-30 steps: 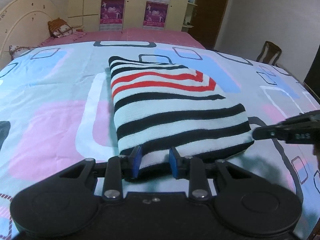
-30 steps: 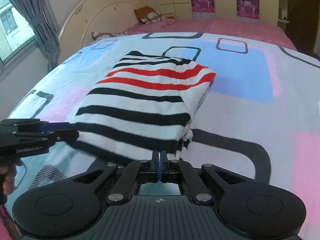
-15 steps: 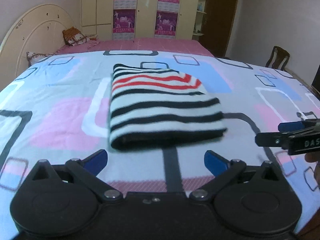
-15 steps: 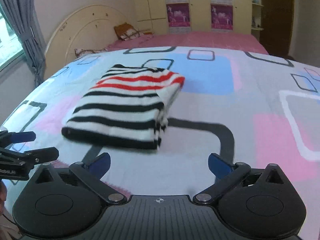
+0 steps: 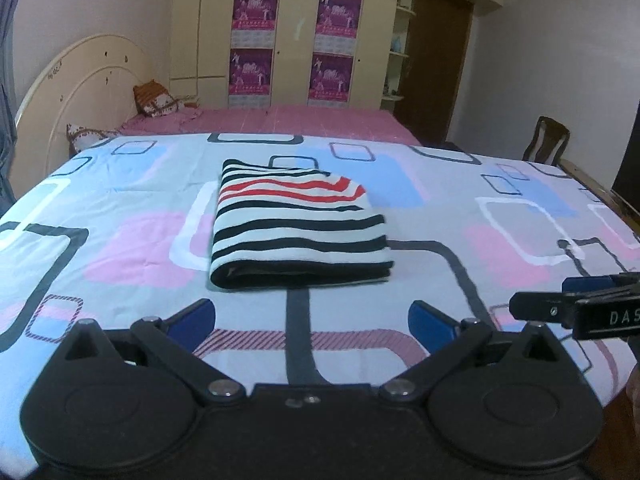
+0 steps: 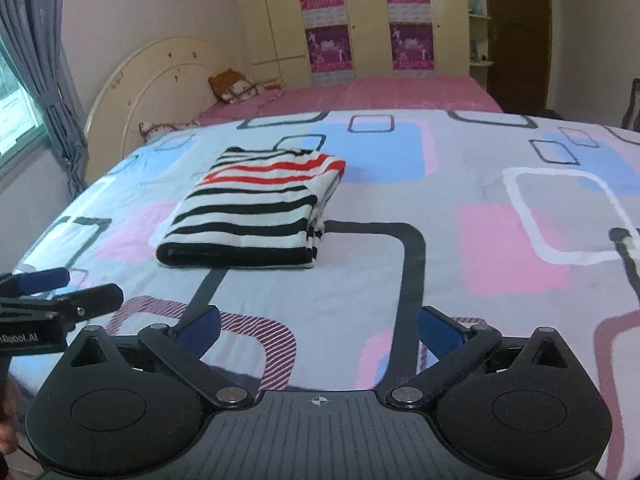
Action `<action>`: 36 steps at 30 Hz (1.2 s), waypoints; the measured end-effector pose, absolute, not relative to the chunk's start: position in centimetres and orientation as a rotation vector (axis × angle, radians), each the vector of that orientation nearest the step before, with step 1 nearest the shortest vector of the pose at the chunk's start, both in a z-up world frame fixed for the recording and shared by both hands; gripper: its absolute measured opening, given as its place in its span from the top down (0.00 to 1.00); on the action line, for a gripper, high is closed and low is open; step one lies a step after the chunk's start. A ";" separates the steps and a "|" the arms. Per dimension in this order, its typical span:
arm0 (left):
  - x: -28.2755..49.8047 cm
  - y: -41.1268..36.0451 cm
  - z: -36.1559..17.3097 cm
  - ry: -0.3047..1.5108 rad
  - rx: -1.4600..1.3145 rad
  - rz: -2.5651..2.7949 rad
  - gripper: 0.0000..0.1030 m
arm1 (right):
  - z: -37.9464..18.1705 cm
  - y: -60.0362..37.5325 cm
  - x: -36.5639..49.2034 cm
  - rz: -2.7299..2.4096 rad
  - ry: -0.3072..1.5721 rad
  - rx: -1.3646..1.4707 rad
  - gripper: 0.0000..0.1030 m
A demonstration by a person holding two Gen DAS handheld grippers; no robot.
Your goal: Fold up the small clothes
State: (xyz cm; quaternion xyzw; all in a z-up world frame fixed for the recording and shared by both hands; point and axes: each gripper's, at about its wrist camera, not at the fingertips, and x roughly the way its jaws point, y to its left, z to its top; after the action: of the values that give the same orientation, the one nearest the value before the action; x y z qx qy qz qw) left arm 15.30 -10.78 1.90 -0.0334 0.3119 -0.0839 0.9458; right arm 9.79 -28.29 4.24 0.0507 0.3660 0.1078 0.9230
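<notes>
At the far left of the right wrist view, a grey curtain (image 6: 52,76) is seen beside a window. Next to it a cream curved headboard (image 5: 76,80) is set against the wall, with a patterned pillow (image 5: 154,98) propped on the pink sheet just in front of it. The bed (image 5: 500,248) is covered by a sheet printed with pink, blue and grey rectangles.

The left claw (image 5: 311,314) is held low over the near edge of the bed with its blue-padded fingers (image 5: 192,316) spread wide apart, released and grasping nothing. Just beyond it, clear of the fingertips, the folded striped garment (image 5: 296,224) is laid flat on the bed, roughly central across its width. It is folded into a compact rectangle, with black and white bands nearest the claws, two red bands towards the far end, and the doubled edge facing the cameras.

Behind the bed, a cream wardrobe (image 5: 288,36) carrying four magenta posters (image 5: 334,10) is seen, then a dark brown door (image 5: 438,68) and a wooden chair (image 5: 546,140) at the right.

The right claw (image 6: 318,328) is likewise held open and empty over the near edge, well apart from the garment, which lies ahead and to its left. In the left wrist view, the right claw's tip appears at the right edge.
</notes>
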 end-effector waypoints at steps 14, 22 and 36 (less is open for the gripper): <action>8.5 -12.4 4.7 0.572 -0.037 -0.181 0.00 | 7.2 -29.1 2.6 0.190 0.711 0.099 0.00; 7.5 -11.7 5.5 0.541 -0.034 -0.174 0.00 | 8.2 -28.2 1.3 0.200 0.680 0.098 0.00; 7.0 -11.1 5.6 0.527 -0.042 -0.186 0.00 | 8.5 -27.4 0.9 0.197 0.667 0.084 0.00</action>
State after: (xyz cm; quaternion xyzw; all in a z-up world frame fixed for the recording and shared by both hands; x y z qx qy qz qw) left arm 7.01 -11.13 5.61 -0.0206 0.2600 -0.0918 0.9610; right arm 0.92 -27.44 8.48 0.0411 0.3268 0.0963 0.9393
